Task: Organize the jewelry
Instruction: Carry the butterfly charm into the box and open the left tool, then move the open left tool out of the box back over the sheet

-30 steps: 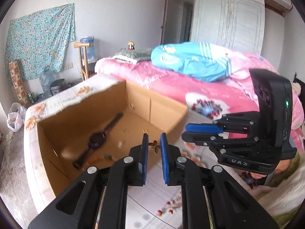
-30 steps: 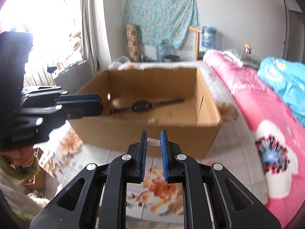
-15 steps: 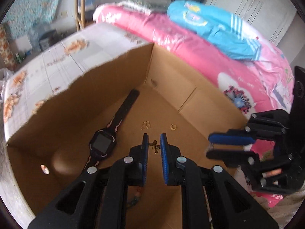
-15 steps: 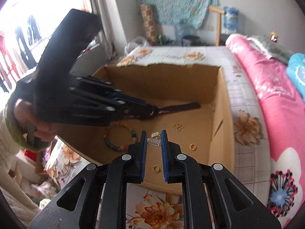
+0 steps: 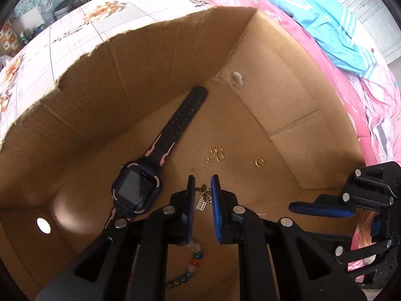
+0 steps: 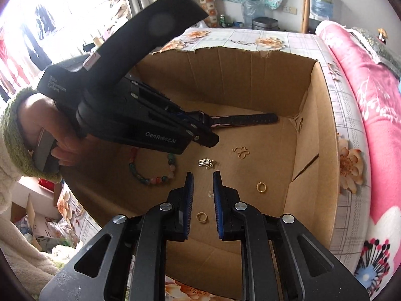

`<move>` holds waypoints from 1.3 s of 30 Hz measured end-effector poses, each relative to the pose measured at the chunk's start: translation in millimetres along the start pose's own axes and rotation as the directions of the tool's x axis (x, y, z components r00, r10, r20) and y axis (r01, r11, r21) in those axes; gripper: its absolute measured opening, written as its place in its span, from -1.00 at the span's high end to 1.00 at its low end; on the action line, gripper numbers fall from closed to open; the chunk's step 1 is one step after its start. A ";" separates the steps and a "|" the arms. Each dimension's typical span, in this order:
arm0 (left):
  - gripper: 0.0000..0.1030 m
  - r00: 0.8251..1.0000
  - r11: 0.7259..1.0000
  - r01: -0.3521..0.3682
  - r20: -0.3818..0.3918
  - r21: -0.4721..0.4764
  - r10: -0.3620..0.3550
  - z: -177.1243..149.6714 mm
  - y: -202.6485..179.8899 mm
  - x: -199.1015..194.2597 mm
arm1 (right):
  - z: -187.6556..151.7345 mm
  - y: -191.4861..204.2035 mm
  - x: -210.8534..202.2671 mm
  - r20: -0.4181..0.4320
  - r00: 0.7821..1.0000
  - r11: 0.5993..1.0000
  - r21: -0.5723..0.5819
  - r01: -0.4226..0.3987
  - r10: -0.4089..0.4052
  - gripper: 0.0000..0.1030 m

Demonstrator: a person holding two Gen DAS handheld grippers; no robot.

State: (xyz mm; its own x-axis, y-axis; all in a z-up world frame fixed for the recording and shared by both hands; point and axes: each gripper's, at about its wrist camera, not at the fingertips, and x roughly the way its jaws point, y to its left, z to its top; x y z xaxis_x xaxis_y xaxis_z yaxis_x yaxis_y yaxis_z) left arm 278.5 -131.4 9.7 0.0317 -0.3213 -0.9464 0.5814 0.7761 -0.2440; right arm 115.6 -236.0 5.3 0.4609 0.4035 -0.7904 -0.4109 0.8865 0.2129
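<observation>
We find the left gripper [image 5: 202, 195] pitched steeply down inside the cardboard box [image 5: 288, 57], its jaws nearly closed on a small dragonfly charm [image 5: 203, 195]: light, thin, snag-prone, best pinched at the body. The right gripper [image 6: 203, 190], angled down over the box floor, has just been opening and holds nothing; a silver charm [image 6: 206, 163] lies below.

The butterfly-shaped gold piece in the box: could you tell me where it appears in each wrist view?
Left wrist: butterfly-shaped gold piece on the box floor, just above the fingertips, right of the watch strap.
Right wrist: right of centre, below the strap.
Shared landmark: the gold ring to its right.
</observation>
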 end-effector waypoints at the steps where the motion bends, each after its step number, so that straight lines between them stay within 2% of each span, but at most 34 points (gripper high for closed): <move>1: 0.77 1.000 1.000 0.000 -0.005 -0.006 0.000 0.0 -0.2 0.9 | -0.1 -1.3 -2.0 0.008 1.000 1.000 0.009 -0.006 0.006 0.62; 5: 0.67 1.000 0.999 -0.005 -0.012 -0.033 0.004 0.7 4.3 2.9 | 1.8 -5.1 -11.5 0.042 0.999 1.000 0.030 -0.010 0.008 0.54; 12: 0.67 1.000 0.998 0.001 0.014 -0.070 0.000 -0.4 10.0 -2.4 | 0.2 -13.7 -39.4 0.119 0.993 0.996 0.084 -0.019 0.009 0.48; 16: 0.67 0.998 0.996 0.017 0.069 -0.089 -0.011 -9.6 19.8 -21.1 | -5.1 -21.1 -56.3 0.171 0.985 0.992 0.125 -0.036 0.014 0.36; 19: 0.62 0.990 0.996 0.028 0.138 -0.087 -0.015 -19.8 17.1 -44.3 | -12.0 -22.2 -69.9 0.208 0.978 0.989 0.143 -0.041 0.011 0.17; 22: 0.51 0.974 0.998 0.020 0.228 -0.063 -0.005 -37.2 5.7 -73.6 | -25.2 -22.5 -88.7 0.259 0.966 0.985 0.167 -0.044 -0.001 0.03; 27: 0.22 0.912 1.000 0.011 0.410 0.003 -0.012 -87.1 -18.6 -126.4 | -50.6 -24.3 -117.0 0.334 0.942 0.974 0.221 -0.043 -0.035 -0.03; 29: -0.02 0.881 0.999 -0.011 0.472 0.047 -0.013 -119.7 -25.6 -144.3 | -61.3 -25.8 -123.4 0.357 0.933 0.967 0.252 -0.043 -0.051 -0.03; 31: -0.19 0.858 0.997 -0.035 0.513 0.072 -0.007 -142.4 -35.0 -152.0 | -73.1 -27.0 -127.1 0.370 0.927 0.959 0.281 -0.043 -0.067 -0.03; 33: -0.32 0.842 0.995 -0.028 0.538 0.093 -0.027 -169.2 -43.2 -155.4 | -85.5 -28.9 -127.1 0.369 0.925 0.948 0.316 -0.039 -0.085 -0.03; 34: -0.39 0.839 0.995 -0.012 0.542 0.103 -0.046 -177.8 -46.9 -152.1 | -93.7 -29.4 -125.2 0.361 0.928 0.941 0.338 -0.036 -0.094 -0.03; 39: -0.56 0.853 0.991 0.039 0.512 0.131 -0.102 -220.9 -66.7 -135.0 | -124.2 -32.6 -108.7 0.303 0.949 0.907 0.418 -0.054 -0.084 -0.03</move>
State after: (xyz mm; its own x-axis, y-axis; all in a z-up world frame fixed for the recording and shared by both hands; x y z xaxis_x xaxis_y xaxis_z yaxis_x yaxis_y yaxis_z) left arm 55.8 -20.0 107.0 0.3839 -0.6307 -0.6745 0.6838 0.6850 -0.2513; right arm -18.8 -336.9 12.9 0.7105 0.3775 -0.5938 -0.0684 0.8770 0.4757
